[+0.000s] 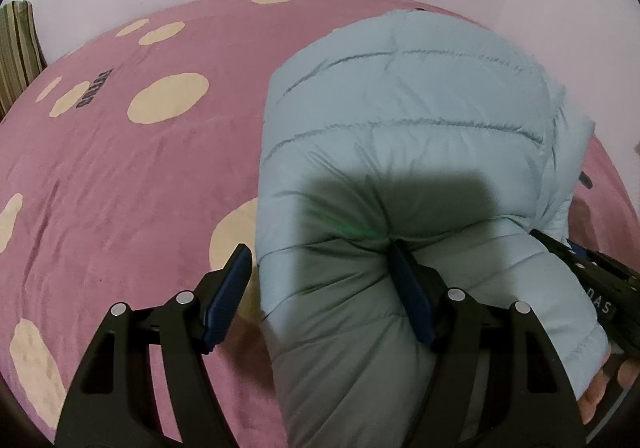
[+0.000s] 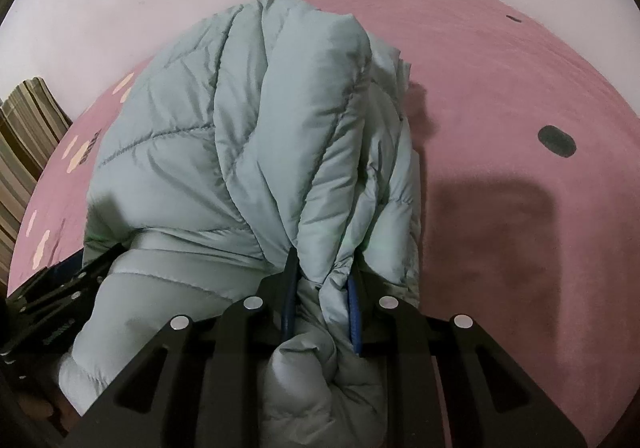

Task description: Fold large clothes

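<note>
Blue puffy jacket lies on the pink bed. The right gripper jaws squeeze its bunched edge. The left gripper jaws are open wide around a fold.

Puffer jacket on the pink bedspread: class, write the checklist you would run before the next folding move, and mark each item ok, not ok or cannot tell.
1. Right tool clamped on the jacket: ok, a bunch of fabric is pinched between its pads.
2. Left tool gripping fabric: not ok, it stands open, straddling the jacket's near edge, one finger on the jacket, the other over the bedspread.
3. Jacket lying flat: not ok, it is bunched up on the right tool's side.
4. Bedspread free beside the jacket to lay the fold: ok.
5. Sleeves tucked in: cannot tell.
</note>
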A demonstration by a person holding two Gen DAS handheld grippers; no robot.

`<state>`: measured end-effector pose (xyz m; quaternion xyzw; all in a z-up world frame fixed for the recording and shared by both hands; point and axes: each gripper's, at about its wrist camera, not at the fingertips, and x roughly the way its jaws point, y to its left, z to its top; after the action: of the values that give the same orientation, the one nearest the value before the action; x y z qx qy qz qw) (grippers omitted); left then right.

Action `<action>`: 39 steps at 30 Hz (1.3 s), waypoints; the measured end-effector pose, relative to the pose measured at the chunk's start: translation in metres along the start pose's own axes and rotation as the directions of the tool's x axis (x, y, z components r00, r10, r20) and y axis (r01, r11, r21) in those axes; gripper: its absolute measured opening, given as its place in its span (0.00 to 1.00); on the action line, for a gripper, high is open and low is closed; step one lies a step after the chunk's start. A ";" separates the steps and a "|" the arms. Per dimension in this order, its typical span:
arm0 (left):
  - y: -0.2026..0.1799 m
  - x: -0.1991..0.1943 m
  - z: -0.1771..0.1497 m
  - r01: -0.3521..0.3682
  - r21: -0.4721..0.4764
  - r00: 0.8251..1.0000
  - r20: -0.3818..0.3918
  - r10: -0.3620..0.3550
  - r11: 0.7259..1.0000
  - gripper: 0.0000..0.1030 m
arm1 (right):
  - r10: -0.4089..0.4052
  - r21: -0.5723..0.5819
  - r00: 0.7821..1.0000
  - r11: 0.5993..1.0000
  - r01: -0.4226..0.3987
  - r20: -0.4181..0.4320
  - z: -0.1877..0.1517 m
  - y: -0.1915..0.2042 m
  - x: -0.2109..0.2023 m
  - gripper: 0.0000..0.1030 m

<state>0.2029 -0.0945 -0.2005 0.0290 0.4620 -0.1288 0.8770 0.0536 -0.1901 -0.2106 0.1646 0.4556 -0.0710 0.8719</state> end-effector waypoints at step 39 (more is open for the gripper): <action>-0.005 0.022 0.056 -0.049 -0.025 0.999 0.008 0.050 0.998 0.76 | -0.102 -0.067 0.993 0.992 0.105 0.053 0.058 0.017 0.022 0.22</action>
<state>0.2583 -0.1130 -0.1858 0.0292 0.4589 -0.1015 0.8822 0.1154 -0.1945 -0.1936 0.1084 0.4443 -0.1043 0.8832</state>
